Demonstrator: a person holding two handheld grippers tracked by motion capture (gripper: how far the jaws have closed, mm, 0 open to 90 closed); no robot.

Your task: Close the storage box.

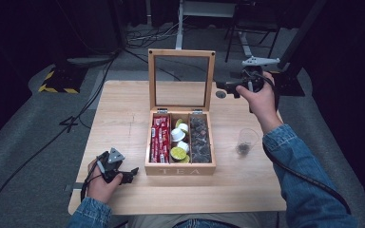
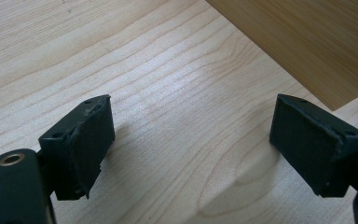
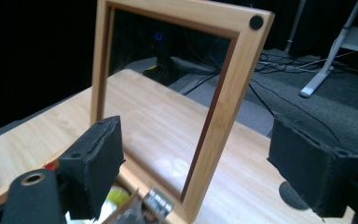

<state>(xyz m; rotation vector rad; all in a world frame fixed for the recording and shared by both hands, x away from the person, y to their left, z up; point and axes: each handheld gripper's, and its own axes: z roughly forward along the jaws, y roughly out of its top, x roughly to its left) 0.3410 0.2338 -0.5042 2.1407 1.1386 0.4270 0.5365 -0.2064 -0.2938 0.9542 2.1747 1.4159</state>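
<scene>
Open wooden tea box (image 1: 180, 164) with a glass-paned lid (image 1: 181, 80) on a pale wooden bench (image 1: 123, 123), both claws released.

The right claw (image 1: 226, 86) hangs beside the upright lid's right edge, jaws spread wide with nothing between them; in the right gripper view the lid frame (image 3: 223, 93) stands just ahead between the jaws, untouched, and the box below is cut off at the bottom edge. The left claw (image 1: 132, 173) rests low on the bench just left of the box's front corner, jaws apart over bare wood (image 2: 177, 116). Inside the box, the compartment nearest the left claw holds red sachets (image 1: 160, 137), the middle white and green capsules (image 1: 179, 141), the far one dark pieces (image 1: 200, 140) too small to identify. A clear plastic cup (image 1: 246, 141) with something dark stands nearer the person than the right claw.
</scene>
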